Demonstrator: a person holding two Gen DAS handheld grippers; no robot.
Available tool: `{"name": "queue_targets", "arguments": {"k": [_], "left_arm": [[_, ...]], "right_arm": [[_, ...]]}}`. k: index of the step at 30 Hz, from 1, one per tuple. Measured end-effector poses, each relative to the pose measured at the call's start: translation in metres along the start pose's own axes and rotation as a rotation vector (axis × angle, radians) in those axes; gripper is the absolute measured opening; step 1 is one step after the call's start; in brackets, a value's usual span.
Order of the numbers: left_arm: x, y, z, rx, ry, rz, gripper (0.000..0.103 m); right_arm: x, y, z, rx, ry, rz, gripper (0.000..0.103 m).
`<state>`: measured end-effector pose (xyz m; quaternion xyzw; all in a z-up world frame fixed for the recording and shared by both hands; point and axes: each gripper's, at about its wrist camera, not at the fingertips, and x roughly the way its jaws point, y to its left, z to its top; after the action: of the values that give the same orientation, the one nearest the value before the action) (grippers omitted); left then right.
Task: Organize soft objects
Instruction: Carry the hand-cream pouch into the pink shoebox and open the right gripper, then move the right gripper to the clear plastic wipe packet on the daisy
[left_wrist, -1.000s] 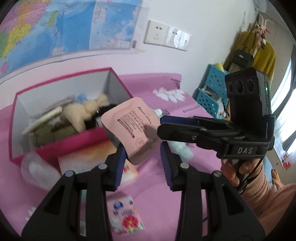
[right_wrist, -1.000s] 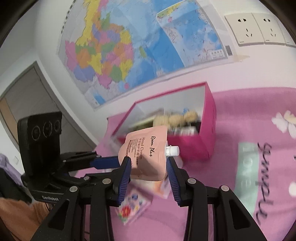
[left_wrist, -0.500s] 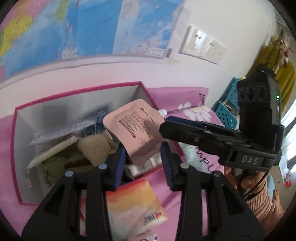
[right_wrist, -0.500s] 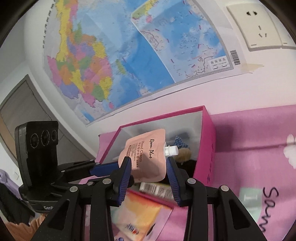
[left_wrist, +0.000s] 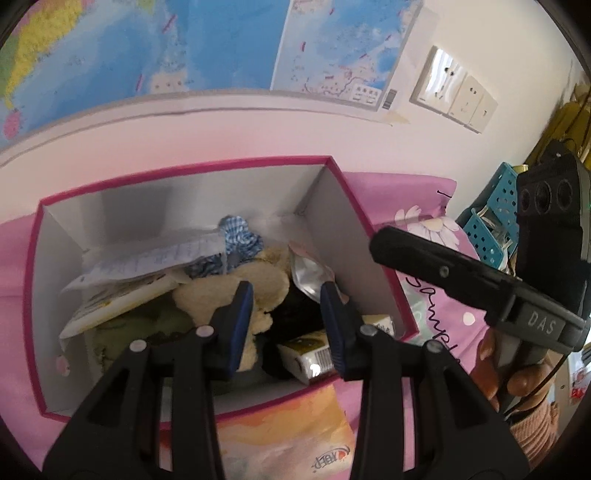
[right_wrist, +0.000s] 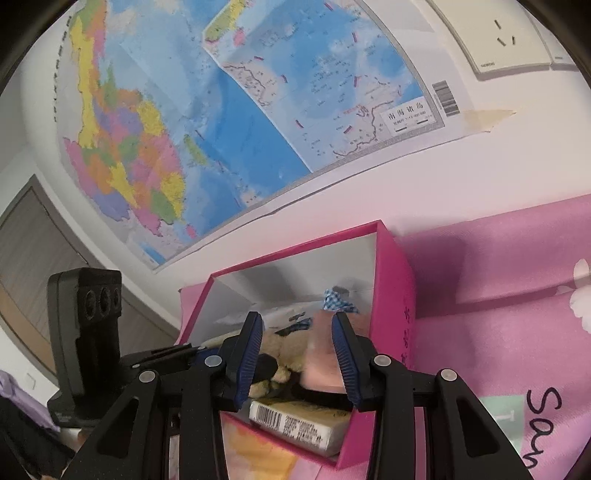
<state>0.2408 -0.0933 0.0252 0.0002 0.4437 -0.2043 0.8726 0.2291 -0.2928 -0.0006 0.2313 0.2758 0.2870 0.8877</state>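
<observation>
A pink box (left_wrist: 352, 206) with grey inner walls stands open on the pink cloth; it also shows in the right wrist view (right_wrist: 397, 295). The pink hand-cream pouch (left_wrist: 308, 271) lies inside at the right, silver back up, and shows as a pink blur in the right wrist view (right_wrist: 323, 360). A beige plush toy (left_wrist: 236, 284) lies in the middle of the box. My left gripper (left_wrist: 286, 321) is open and empty above the box. My right gripper (right_wrist: 297, 356) is open and empty at the box's near right corner.
The box also holds a blue checked cloth (left_wrist: 238, 238), white packets (left_wrist: 147, 258) and a yellow barcoded pack (right_wrist: 295, 424). An orange packet (left_wrist: 280, 435) lies before the box. Blue baskets (left_wrist: 491, 218) stand right. A map (right_wrist: 221, 110) hangs behind.
Both grippers carried the pouch over the box, then opened. The pouch has dropped out of them into the box's right side.
</observation>
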Motion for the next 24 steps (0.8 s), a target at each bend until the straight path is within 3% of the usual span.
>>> {"name": "queue_targets", "arguments": {"k": [8, 15, 24], "left_arm": [[-0.043, -0.020, -0.023, 0.091, -0.110, -0.002, 0.047], [-0.092, -0.019, -0.070, 0.137, -0.184, -0.051, 0.053], [-0.110, 0.013, -0.143, 0.072, -0.125, 0.005, 0.053]], "right_arm": [[-0.021, 0.024, -0.020, -0.090, 0.016, 0.026, 0.041], [-0.052, 0.053, -0.054, -0.179, 0.029, 0.089, 0.041], [-0.062, 0.077, -0.116, -0.246, 0.143, 0.149, 0.042]]}}
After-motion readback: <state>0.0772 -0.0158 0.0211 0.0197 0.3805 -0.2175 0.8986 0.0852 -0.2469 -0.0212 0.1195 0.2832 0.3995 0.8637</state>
